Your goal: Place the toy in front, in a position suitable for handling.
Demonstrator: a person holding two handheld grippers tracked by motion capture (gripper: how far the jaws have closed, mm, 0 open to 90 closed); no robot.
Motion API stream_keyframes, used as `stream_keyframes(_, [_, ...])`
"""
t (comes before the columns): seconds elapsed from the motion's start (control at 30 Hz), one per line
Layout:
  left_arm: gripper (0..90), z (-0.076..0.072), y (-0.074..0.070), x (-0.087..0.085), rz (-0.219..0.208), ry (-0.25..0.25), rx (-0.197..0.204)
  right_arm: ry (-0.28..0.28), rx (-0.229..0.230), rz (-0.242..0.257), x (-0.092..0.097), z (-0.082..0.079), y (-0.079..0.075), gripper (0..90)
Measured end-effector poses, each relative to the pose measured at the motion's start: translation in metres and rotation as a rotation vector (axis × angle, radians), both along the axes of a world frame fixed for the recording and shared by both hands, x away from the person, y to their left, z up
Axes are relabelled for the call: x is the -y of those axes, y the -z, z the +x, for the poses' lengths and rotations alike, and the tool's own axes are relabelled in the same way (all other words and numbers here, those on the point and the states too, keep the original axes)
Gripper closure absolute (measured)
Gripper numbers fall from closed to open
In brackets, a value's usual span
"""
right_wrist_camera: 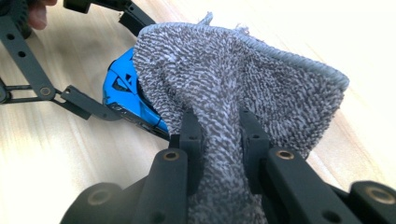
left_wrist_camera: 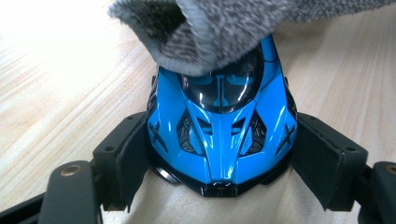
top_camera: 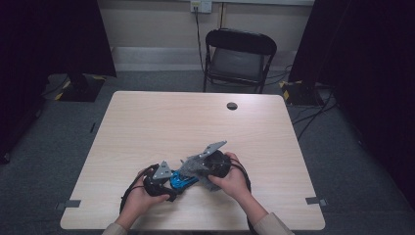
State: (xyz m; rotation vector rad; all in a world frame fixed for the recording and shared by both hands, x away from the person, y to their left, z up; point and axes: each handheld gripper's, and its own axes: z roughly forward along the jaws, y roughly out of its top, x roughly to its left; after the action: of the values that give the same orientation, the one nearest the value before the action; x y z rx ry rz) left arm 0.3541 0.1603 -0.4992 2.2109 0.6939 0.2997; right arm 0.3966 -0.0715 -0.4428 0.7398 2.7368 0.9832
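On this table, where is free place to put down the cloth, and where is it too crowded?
The wooden table is bare over its whole far half, up to the round cable hole, and along its left and right edges. It is crowded at the near middle, where the left gripper grips the blue toy car and the right gripper presses the grey cloth on it.

A glossy blue toy car (left_wrist_camera: 219, 135) with black trim, a speckled grey cloth (right_wrist_camera: 233, 88), pale wood-grain table (top_camera: 161, 122).

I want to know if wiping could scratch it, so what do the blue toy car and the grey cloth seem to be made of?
Blue toy car: glossy painted plastic or metal, judging by its sharp reflections. Grey cloth: soft looped terry or microfibre, with a stitched hem.
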Motion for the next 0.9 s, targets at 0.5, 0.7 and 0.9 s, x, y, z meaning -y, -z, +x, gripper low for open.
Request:
stream_keyframes(0.5, [23.6,0.000,0.000,0.000,0.000,-0.001,0.000,-0.083,0.010,0.020,-0.032,-0.010,-0.009,76.3])
stream_keyframes(0.7, [23.5,0.000,0.000,0.000,0.001,-0.002,0.000,-0.168,-0.017,-0.003,-0.061,-0.016,0.003,76.2])
stream_keyframes(0.9, [23.6,0.000,0.000,0.000,0.001,-0.002,0.001,-0.155,-0.035,-0.009,-0.065,-0.015,0.006,76.3])
